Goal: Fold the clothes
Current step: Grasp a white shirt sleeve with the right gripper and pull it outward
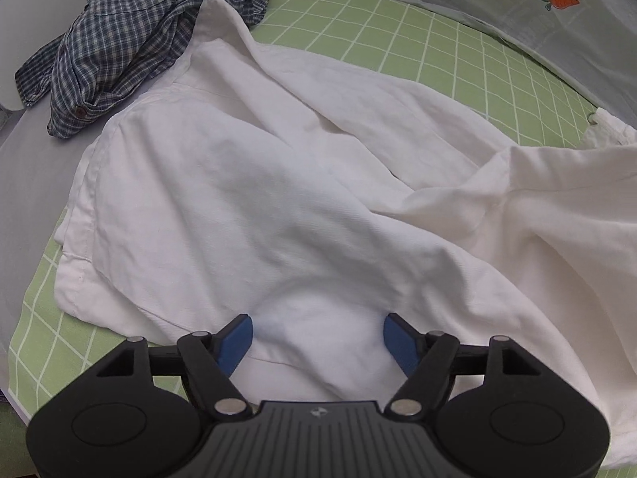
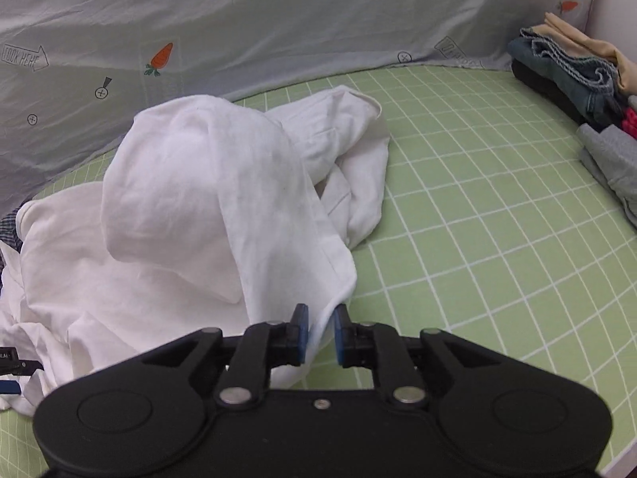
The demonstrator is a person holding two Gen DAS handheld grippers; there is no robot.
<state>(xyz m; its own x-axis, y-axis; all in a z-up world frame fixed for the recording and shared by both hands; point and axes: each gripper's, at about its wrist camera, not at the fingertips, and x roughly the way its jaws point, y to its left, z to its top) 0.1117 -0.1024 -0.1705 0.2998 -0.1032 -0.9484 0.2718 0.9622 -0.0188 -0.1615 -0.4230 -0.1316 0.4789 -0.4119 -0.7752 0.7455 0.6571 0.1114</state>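
A white shirt (image 1: 239, 183) lies spread and rumpled on the green checked bed sheet (image 1: 398, 32). My left gripper (image 1: 318, 334) hangs over the shirt's near hem with its blue pads wide apart, open, cloth lying beneath the gap. In the right wrist view the same white shirt (image 2: 191, 183) billows up in a hump, and its edge runs down between the blue pads of my right gripper (image 2: 320, 332). Those pads stand a narrow way apart and do not pinch the thin cloth, so I read this gripper as open.
A blue plaid shirt (image 1: 119, 44) lies crumpled at the far left, touching the white collar. A stack of folded clothes (image 2: 573, 75) and a grey garment (image 2: 609, 159) sit at the right edge. A grey carrot-print fabric wall (image 2: 278, 20) bounds the back. Green sheet (image 2: 477, 219) shows right of the shirt.
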